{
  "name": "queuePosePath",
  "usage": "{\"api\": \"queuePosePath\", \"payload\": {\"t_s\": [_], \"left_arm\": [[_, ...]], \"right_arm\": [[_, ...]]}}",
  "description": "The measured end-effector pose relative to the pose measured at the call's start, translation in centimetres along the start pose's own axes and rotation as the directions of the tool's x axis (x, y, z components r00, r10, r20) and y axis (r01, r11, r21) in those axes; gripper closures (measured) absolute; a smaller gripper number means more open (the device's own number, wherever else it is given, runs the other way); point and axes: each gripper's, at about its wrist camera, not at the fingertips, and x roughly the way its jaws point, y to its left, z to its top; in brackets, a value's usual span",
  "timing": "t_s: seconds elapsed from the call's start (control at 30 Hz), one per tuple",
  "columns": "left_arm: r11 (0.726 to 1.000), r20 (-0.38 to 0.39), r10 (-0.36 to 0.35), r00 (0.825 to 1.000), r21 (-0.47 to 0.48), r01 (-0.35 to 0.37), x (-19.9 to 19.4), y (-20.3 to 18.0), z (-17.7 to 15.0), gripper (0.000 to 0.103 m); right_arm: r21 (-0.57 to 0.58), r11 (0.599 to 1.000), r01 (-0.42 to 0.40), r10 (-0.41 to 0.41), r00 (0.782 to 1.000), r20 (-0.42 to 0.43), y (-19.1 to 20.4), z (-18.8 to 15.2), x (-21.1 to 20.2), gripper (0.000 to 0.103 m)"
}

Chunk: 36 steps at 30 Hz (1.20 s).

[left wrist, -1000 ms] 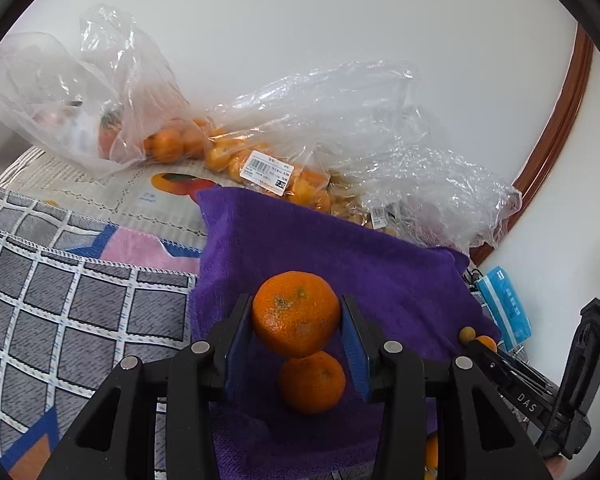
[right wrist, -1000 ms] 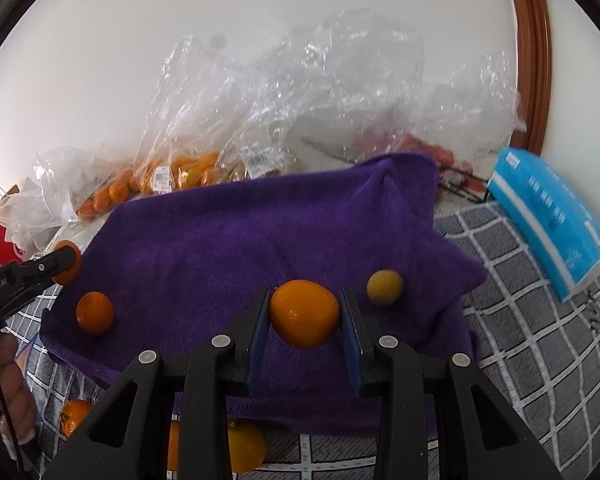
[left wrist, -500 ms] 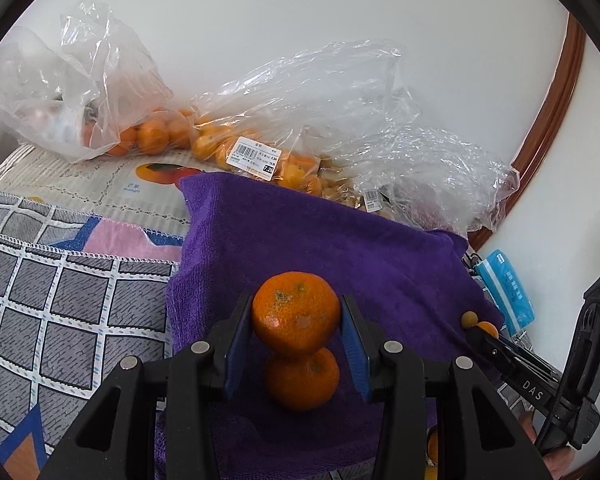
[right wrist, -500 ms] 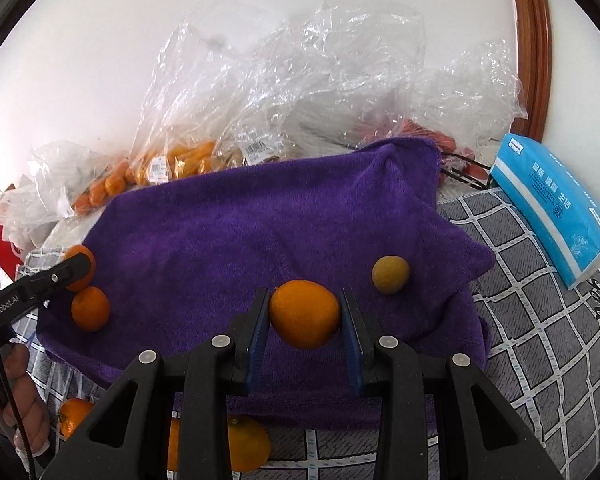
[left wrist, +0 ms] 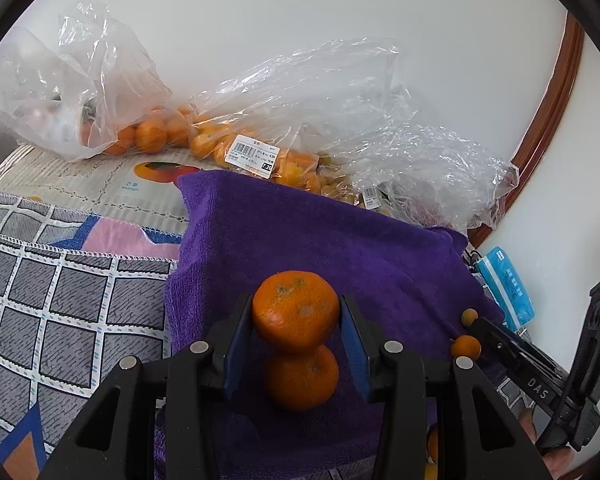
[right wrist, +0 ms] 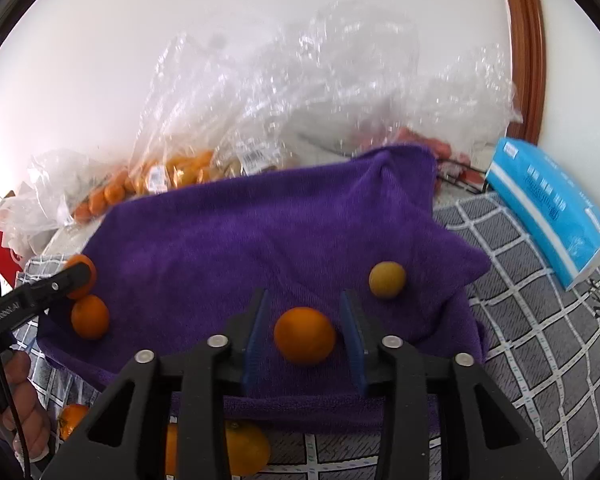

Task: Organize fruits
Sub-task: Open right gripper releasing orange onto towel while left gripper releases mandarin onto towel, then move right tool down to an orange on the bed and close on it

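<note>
The step in hand looks like the laying out of fruits on the purple towel. Between the jaws of the right gripper is a smooth orange; the jaws are opening, a gap shows on each side of the fruit, and the pads do not press on it. It seems to rest on the towel, though I cannot tell this for sure. A little beyond the right jaw and to its right lies a small yellow fruit, apart from the orange.

The left gripper is closed on a mandarin with a spotted skin; both blue pads touch its sides and hold it above the towel. Directly below this fruit, between the jaws, a second mandarin lies on the cloth; the two look touching, or very nearly.

My judgement: the right side is finishing its release, so next this gripper should draw back without pushing the orange, which can roll easily on the soft cloth. The left mandarin is not yet set down. It needs a free place beside the lower fruit, not on top of it, or it will roll off.

Far beyond both grippers, clear plastic bags with more orange fruits lie against the wall.
</note>
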Motion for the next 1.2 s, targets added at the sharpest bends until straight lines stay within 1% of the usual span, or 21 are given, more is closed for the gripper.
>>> {"api": "queuePosePath", "payload": {"t_s": [0.1,0.17,0.33,0.5,0.63,0.73,0.83,1.03,1.1,1.2], "left_arm": [[1.0,0.0,-0.006,1.0,0.0,0.006,0.0,-0.1,0.0,0.059],[1.0,0.005,-0.007,1.0,0.004,0.007,-0.2,-0.2,0.0,0.052],[1.0,0.037,-0.003,0.999,0.013,0.002,-0.9,-0.3,-0.1,0.047],[1.0,0.058,0.013,0.998,-0.005,-0.012,-1.4,-0.2,0.0,0.047],[0.999,0.1,0.04,0.994,-0.025,-0.037,-2.2,0.0,0.0,0.047],[0.998,0.135,0.057,0.989,-0.029,-0.053,-2.8,0.0,-0.1,0.047],[0.998,0.158,0.067,0.985,-0.029,-0.063,-3.3,-0.1,-0.1,0.047],[0.996,0.184,0.079,0.98,0.023,-0.085,-4.4,-1.1,0.5,0.047],[0.998,0.191,0.048,0.98,0.036,-0.056,-5.3,-1.5,0.8,0.047],[0.997,0.196,0.032,0.98,0.069,-0.047,-6.6,-2.4,1.3,0.048]], "right_arm": [[-0.008,1.0,-0.006,0.006,1.0,0.027,0.2,0.0,-0.5,0.054],[-0.013,1.0,-0.008,0.009,0.999,0.035,0.3,0.0,-0.7,0.05],[-0.032,0.999,0.006,-0.005,0.999,0.051,0.9,0.0,-1.0,0.042],[-0.047,0.998,0.039,-0.037,0.998,0.044,1.3,-0.1,-0.9,0.042],[-0.048,0.999,0.019,-0.017,0.999,0.029,1.2,-0.1,-0.8,0.042],[-0.041,0.999,0.016,-0.014,0.999,0.042,1.3,-0.1,-1.5,0.042],[-0.04,0.999,0.019,-0.017,0.999,0.047,1.6,0.0,-3.0,0.042],[0.0,0.997,0.079,-0.078,0.991,0.107,2.0,-0.1,-7.2,0.042],[0.014,0.996,0.084,-0.086,0.989,0.123,2.0,-0.3,-8.6,0.042],[0.014,0.995,0.102,-0.102,0.988,0.116,2.0,-0.5,-10.1,0.042]]}}
